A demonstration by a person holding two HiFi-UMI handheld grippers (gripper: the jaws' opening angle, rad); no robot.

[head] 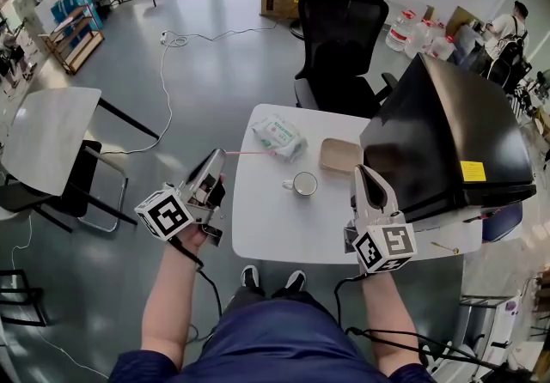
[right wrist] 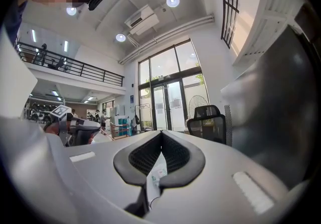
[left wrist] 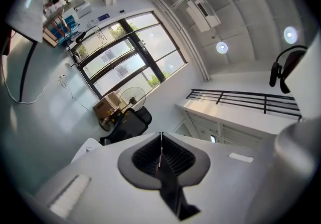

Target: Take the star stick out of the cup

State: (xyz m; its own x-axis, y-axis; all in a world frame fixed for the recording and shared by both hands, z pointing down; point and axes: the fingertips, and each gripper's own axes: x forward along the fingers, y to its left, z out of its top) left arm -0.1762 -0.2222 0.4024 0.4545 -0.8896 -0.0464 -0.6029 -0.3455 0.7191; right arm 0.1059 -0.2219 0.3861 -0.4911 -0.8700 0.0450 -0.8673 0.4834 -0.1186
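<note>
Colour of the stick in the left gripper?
Pink. The stick shows best in the head view.

Cup (head: 303, 184) is set mid-table (head: 258, 235); packet (head: 277, 136) is laid behind-left, tray (head: 340, 155) behind-right; chair (head: 344, 29) is placed beyond.

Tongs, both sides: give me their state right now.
Left tongs: closed on the thin pink star stick.
Right tongs: closed, holding nothing.

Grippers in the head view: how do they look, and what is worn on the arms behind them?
The left gripper and right gripper have pale grey bodies with dark ribbed pads. Each carries a cube of black-and-white square markers and trails a black cable. The forearms are bare.
</note>
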